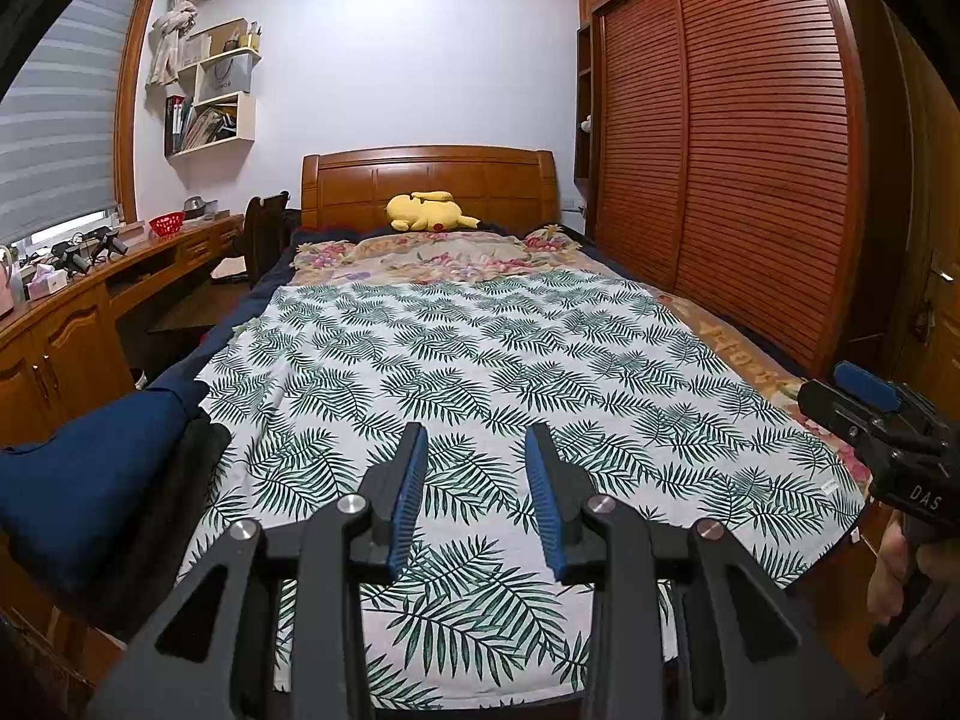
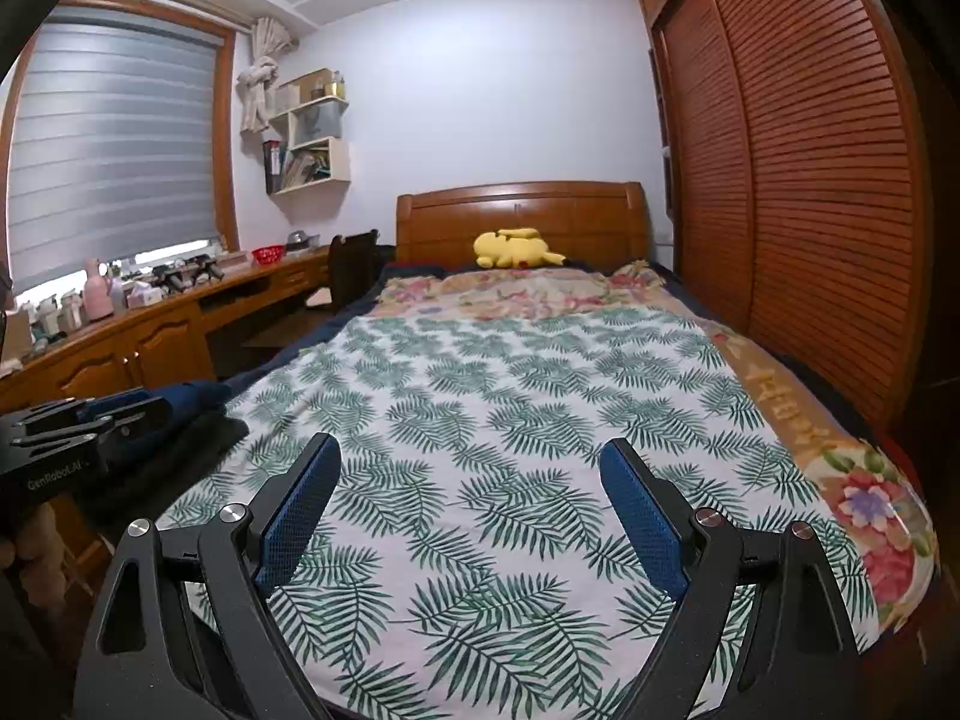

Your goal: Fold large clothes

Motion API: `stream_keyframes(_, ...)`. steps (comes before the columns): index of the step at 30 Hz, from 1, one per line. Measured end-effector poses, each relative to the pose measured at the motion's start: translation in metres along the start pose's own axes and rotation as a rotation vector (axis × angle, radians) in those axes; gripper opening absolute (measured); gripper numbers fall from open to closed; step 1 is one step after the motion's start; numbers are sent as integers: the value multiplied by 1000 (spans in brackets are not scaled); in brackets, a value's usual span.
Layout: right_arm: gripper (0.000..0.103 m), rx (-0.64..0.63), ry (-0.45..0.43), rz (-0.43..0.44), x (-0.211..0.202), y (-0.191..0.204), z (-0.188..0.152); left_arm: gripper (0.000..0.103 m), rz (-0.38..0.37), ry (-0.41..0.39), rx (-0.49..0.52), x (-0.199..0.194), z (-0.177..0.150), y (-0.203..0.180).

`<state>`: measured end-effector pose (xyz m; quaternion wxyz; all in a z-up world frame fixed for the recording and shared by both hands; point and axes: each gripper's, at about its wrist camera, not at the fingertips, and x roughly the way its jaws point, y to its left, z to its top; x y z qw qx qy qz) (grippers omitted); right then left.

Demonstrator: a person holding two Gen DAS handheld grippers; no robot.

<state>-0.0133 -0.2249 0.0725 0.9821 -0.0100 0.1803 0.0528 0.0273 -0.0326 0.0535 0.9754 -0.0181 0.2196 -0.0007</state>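
A white cloth with a green fern-leaf print lies spread flat over the bed; it also shows in the right wrist view. A dark blue garment lies bunched at the bed's left edge, with a black garment beside it; both show in the right wrist view. My left gripper is open and empty, above the near end of the bed. My right gripper is wide open and empty, also above the near end, and appears at the right edge of the left wrist view.
A floral blanket and a yellow plush toy lie by the wooden headboard. A slatted wardrobe runs close along the bed's right side. A wooden desk with clutter and a chair stand on the left.
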Motion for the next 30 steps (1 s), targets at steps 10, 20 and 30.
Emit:
stream_keyframes(10,90,1,1,1,0,-1,0,33,1,-1,-2,-1,0,1)
stream_keyframes(20,90,1,1,1,0,1,0,33,-1,-1,-4,-2,-2,2)
stream_keyframes(30,90,1,3,4,0,3,0,33,-3,2,-5,-2,-3,2)
